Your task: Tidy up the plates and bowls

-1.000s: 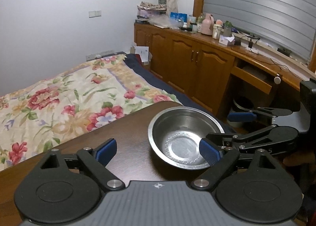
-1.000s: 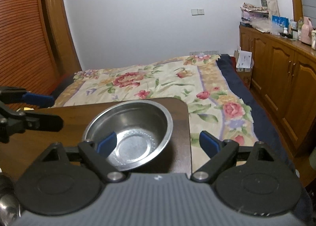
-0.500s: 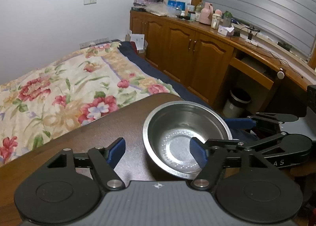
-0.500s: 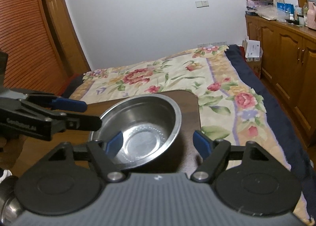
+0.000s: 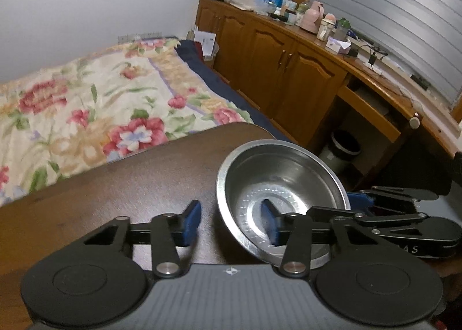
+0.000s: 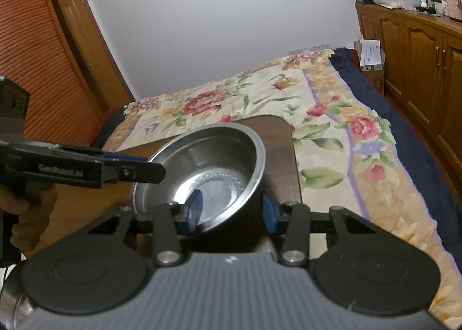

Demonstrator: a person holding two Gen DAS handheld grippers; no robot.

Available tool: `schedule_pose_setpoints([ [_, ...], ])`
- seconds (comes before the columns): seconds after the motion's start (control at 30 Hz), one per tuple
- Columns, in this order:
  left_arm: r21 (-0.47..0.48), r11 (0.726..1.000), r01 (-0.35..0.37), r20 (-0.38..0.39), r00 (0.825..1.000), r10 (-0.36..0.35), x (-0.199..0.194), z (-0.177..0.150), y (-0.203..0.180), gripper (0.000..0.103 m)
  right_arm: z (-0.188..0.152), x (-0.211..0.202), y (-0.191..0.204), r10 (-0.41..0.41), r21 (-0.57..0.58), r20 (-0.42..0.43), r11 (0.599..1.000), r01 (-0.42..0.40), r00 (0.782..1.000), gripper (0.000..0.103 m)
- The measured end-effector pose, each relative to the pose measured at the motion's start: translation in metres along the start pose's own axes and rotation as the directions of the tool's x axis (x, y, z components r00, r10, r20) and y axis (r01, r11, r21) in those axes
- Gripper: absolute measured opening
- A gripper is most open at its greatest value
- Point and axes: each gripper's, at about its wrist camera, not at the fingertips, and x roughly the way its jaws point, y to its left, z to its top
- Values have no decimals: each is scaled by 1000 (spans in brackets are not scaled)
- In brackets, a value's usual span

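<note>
- Left gripper [image 5: 231, 223] had black linkage arms, blue pads, silver pivot screws, ribbed grey housing
- Right gripper [image 6: 231, 210] matched it
- White lettering marked the black fingers
- Bare-skinned hand [image 6: 27, 211]

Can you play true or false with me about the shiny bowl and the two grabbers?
1. The bowl is shiny metal. True.
2. There is food in the bowl. False: it is empty.
3. The left gripper and the right gripper each have one finger inside the bowl and one outside. True.
4. The bowl sits on the bed. False: it is on the dark brown table.
5. The gripper pads are red. False: they are blue.
</note>
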Motion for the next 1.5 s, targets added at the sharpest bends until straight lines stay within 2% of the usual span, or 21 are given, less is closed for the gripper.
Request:
schedule_pose_setpoints([
  [0.07, -49, 998, 39, -21, 999, -40, 2, 0, 4, 22, 1, 1, -2, 2, 10, -3, 1000, -2, 1000, 39],
  [0.1, -65, 997, 47, -27, 998, -49, 2, -1, 5, 22, 1, 1, -3, 5, 16, -6, 1000, -5, 1000, 33],
  [0.23, -51, 998, 32, -24, 999, -33, -3, -2, -2, 22, 1, -1, -3, 1, 33, -9, 999, -1, 1000, 25],
  [0.33, -18, 1000, 20, -8, 1000, -21, -11, -3, -8, 22, 2, -4, -4, 11, 54, -13, 999, -11, 1000, 24],
  [0.47, 33, 999, -16, 24, 1000, 15, -21, -5, -14, 15, 4, -10, -2, 4, 58, 6, 998, -5, 1000, 20],
  [0.6, 34, 999, -2, 43, 999, 0, -32, -8, -16, 15, 7, -17, 0, -15, 59, 28, 998, 13, 999, 15],
  [0.83, 52, 999, -9, 88, 996, 4, -55, -7, -27, 15, 12, -27, 2, -19, 76, 51, 997, 15, 998, 15],
  [1.5, 88, 996, -10, 192, 981, -7, -122, -24, -43, 15, 18, -71, 36, -24, 7, 124, 1000, 24, 992, 14],
])
